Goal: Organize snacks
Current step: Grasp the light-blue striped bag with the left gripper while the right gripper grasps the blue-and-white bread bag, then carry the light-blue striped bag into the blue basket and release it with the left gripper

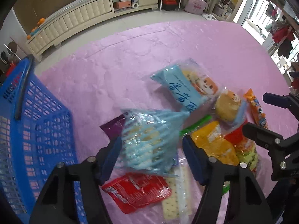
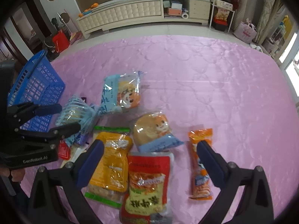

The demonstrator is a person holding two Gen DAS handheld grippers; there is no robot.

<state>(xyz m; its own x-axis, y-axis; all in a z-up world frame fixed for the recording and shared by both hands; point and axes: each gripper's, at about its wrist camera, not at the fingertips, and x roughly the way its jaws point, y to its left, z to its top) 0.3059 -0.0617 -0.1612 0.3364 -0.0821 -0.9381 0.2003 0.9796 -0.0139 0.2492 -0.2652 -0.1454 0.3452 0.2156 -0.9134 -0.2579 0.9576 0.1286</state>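
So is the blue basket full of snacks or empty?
Empty, as far as it shows. Through the blue basket walls only pink cloth appears, and the snacks, like the light blue packet, lie outside on the cloth.

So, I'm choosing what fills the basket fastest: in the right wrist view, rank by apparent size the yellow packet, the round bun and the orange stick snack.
1. yellow packet, largest.
2. round bun.
3. orange stick snack, long but narrow.
The packet lies nearer the camera, so its lead over the bun is unsure.
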